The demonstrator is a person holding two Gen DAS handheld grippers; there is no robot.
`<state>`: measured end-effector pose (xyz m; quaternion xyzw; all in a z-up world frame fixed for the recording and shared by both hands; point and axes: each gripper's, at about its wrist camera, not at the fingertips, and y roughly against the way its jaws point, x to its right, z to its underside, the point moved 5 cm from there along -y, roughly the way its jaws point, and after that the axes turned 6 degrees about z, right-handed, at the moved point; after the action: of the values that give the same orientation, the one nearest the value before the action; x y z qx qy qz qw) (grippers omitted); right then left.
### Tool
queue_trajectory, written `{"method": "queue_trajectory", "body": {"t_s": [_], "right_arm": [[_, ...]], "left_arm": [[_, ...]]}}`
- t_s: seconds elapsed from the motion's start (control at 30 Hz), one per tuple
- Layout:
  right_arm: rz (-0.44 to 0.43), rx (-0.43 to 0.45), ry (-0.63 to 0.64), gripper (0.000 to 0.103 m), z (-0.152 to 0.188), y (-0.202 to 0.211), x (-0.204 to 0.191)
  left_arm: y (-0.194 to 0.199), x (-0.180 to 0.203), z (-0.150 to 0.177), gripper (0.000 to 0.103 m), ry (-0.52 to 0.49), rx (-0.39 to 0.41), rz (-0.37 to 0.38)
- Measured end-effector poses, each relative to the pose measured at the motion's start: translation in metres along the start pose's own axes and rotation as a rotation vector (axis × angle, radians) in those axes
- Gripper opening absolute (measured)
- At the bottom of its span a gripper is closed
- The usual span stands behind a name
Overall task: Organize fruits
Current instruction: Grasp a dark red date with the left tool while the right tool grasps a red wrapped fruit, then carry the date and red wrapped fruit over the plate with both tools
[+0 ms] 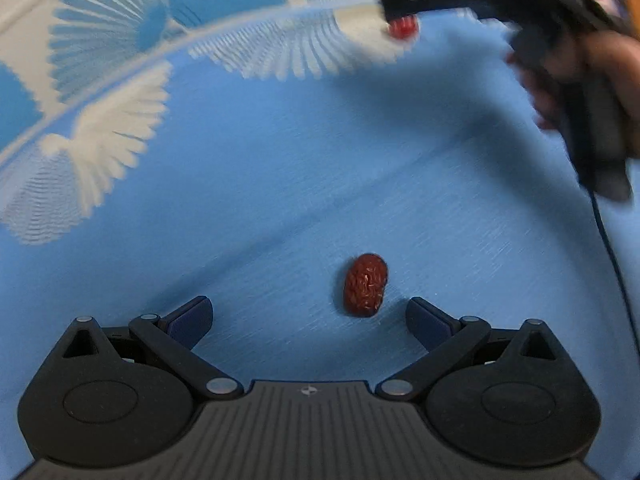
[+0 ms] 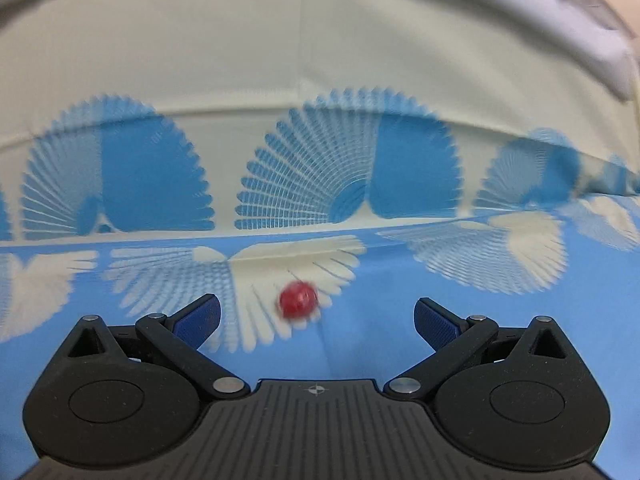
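Two hand-held grippers close in on two small red fruits on a blue-and-cream patterned cloth (image 1: 460, 220), with the sorting seemingly barely begun. The left gripper (image 1: 309, 314) hangs low over the plain blue part of the cloth, its jaws spread wide and holding nothing; a wrinkled dark-red date (image 1: 365, 285) lies on the cloth between the fingertips, nearer the right one and touching neither. The right gripper (image 2: 317, 318), likewise spread wide and empty, faces a round bright-red fruit (image 2: 298, 300) that sits on a cream fan motif close to the cloth's patterned border, just ahead of the open jaws; motion blur hides what kind of fruit it is. From the left camera, that same fruit (image 1: 403, 27) shows at the far edge of the blue field, just under the tip of the right gripper, held in a person's hand (image 1: 580, 80). No bowl, tray or other container appears in either view, so where the fruits are meant to go cannot be told. Judging by this, neither fruit has been picked up, and both grasps and placements remain.
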<state>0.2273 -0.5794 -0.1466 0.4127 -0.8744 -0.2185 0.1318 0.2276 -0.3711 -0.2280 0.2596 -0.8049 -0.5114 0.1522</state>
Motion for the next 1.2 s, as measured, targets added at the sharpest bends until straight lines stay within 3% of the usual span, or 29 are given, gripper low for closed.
{"method": "queue_trajectory", "body": {"t_s": [0.13,0.2,0.4,0.43,0.47,0.5,0.53,0.7,0.83,0.93,1.2], "right_arm": [[-0.008,-0.098,0.069,0.102,0.016,-0.060,-0.010],[-0.031,-0.018,0.051,0.103,0.027,-0.058,-0.007],[-0.023,-0.019,0.059,0.102,0.026,-0.056,-0.010],[-0.022,-0.022,0.056,0.102,0.025,-0.055,-0.009],[-0.016,-0.023,0.048,0.083,0.022,-0.056,-0.009],[-0.014,-0.010,0.034,0.059,0.019,-0.055,-0.008],[-0.040,0.002,0.020,0.033,0.015,-0.053,-0.008],[-0.020,-0.024,0.002,0.032,0.012,-0.047,-0.006],[-0.028,-0.004,-0.027,0.032,0.016,0.002,0.003],[-0.089,0.002,-0.041,0.032,0.026,0.061,0.007],[-0.225,-0.015,-0.015,0.032,0.072,0.255,-0.011]], "left_arm": [[0.002,-0.012,0.005,0.103,0.019,0.047,0.065],[0.003,-0.011,0.007,0.103,0.006,0.068,0.049],[0.008,-0.011,-0.001,0.100,-0.008,0.057,0.051],[0.011,-0.011,-0.003,0.078,-0.006,0.065,0.064],[0.017,-0.008,-0.006,0.061,-0.016,0.093,0.080],[0.022,-0.004,-0.008,0.021,-0.048,0.112,0.090],[0.023,-0.002,-0.008,0.023,-0.066,0.102,0.098],[0.039,-0.010,0.002,0.022,0.018,0.081,0.149],[0.076,-0.014,0.019,0.023,0.067,0.100,0.126],[0.103,-0.012,0.044,0.023,0.115,0.033,0.105],[0.217,0.000,0.134,0.023,0.196,0.019,0.000]]}}
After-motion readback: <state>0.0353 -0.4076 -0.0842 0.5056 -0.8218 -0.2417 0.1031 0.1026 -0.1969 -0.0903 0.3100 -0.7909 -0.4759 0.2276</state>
